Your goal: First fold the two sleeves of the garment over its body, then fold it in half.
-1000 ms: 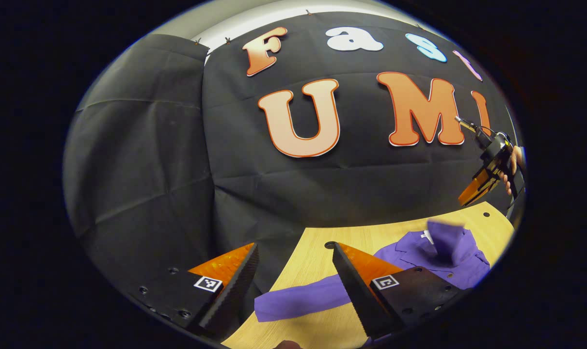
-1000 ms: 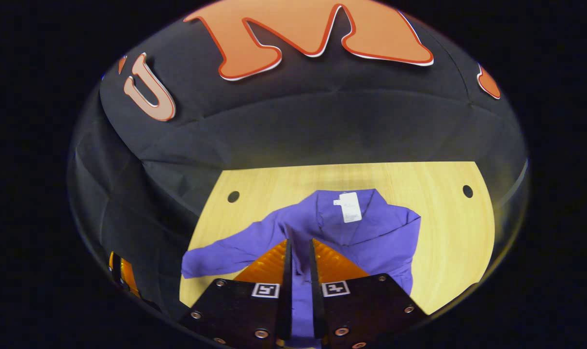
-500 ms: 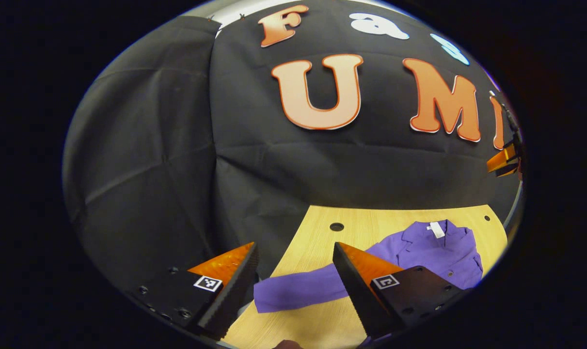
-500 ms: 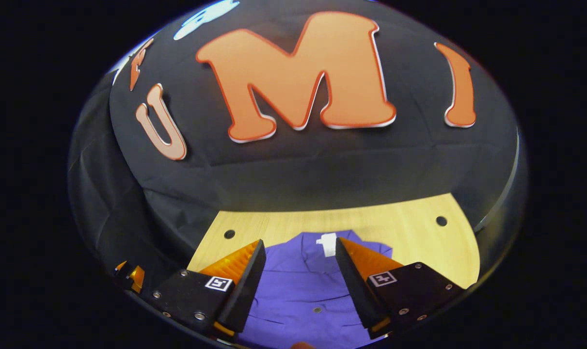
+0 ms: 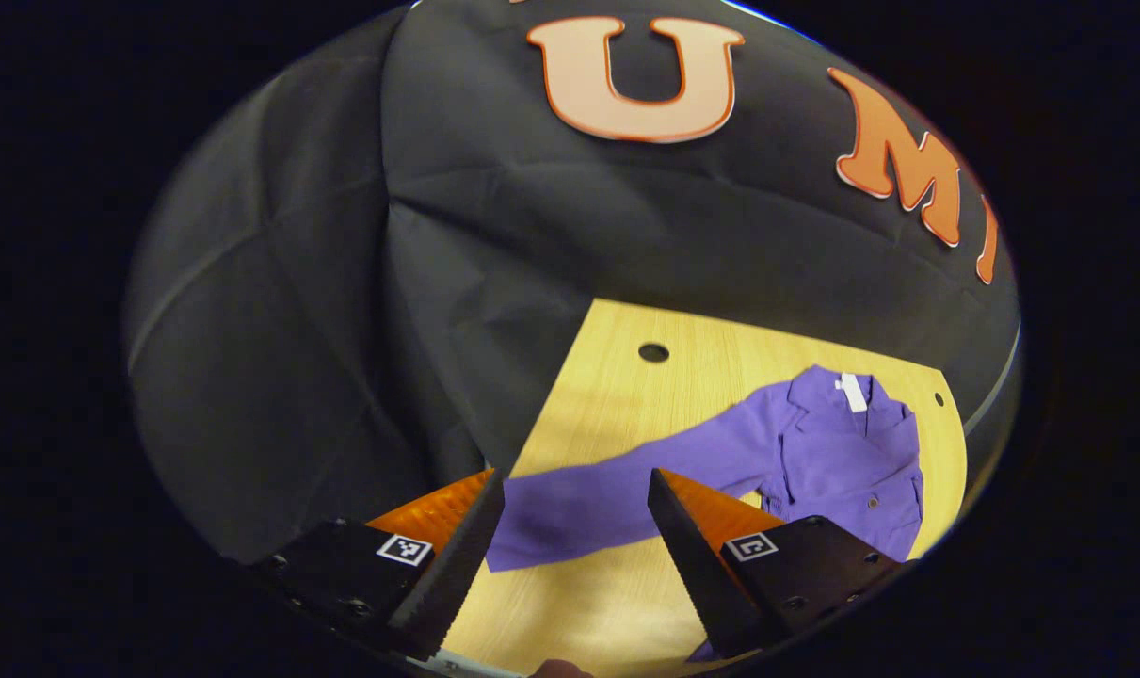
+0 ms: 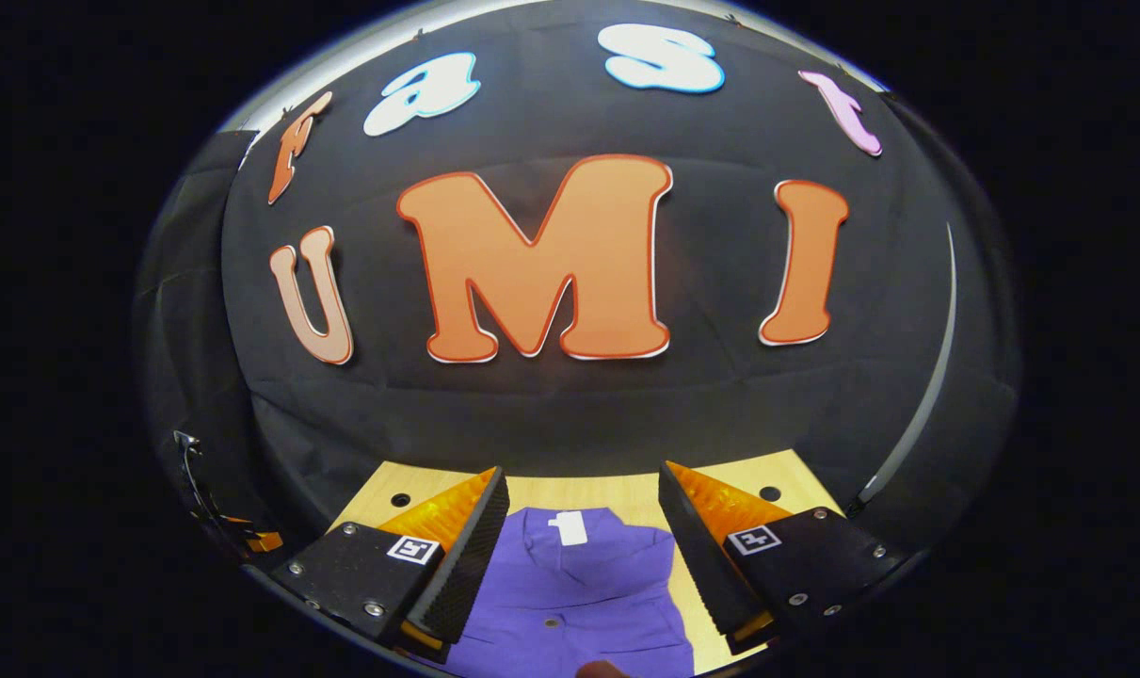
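Table (image 5: 626, 395): light wood, two round holes near its far edge, black cloth wall behind.

Shirt (image 5: 842, 461): purple, lies flat on the table, collar toward the wall, white tag (image 5: 852, 393) at the neck. In the left gripper view one sleeve (image 5: 607, 494) lies stretched straight out from the body across bare wood, its cuff near the table's edge. In the right gripper view the shirt (image 6: 570, 603) body sits centred below the camera, tag (image 6: 569, 528) and a button visible.

Left gripper (image 5: 574, 523): jaws wide apart, nothing between them, above the sleeve's cuff end; whether it touches the cloth cannot be told.

Right gripper (image 6: 579, 527): jaws wide apart, holding nothing, raised over the shirt's collar area.
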### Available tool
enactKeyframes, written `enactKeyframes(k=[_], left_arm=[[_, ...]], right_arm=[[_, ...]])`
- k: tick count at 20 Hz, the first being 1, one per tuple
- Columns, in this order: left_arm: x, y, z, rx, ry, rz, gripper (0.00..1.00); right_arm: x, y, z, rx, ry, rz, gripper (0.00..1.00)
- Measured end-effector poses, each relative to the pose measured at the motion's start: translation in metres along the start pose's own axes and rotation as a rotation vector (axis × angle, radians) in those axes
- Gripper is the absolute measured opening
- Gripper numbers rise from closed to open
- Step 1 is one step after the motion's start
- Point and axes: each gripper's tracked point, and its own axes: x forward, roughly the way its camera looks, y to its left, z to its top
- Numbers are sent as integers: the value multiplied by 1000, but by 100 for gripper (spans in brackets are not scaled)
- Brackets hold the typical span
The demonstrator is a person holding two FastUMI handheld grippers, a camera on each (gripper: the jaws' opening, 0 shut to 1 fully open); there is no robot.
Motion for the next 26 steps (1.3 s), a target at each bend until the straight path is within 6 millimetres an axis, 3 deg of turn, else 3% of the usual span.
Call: enactKeyframes(k=[1,3,6,7,8,11,20,26], left_arm=[[8,4,-9,-20,50,-6,97],[22,17,-28,-47,153,-4,97],[45,29,-54,-102,265,-15,99],[51,33,-61,-114,300,-21,100],[59,37,-70,-124,328,-19,100],[77,40,-89,-148,394,-16,100],[125,48,-130,-204,577,-9,97],[138,51,-145,-241,660,22,94]], right_arm=[[-8,-3,3,-4,-18,-10,100],[-24,-8,9,-13,-57,-28,95],[-45,-19,14,-44,-105,-57,95],[-51,-22,15,-55,-122,-67,100],[-55,-21,18,-66,-133,-74,95],[-72,-21,15,-68,-159,-82,95],[-96,-30,-11,-86,-157,-120,95],[-103,-35,-16,-95,-150,-127,95]])
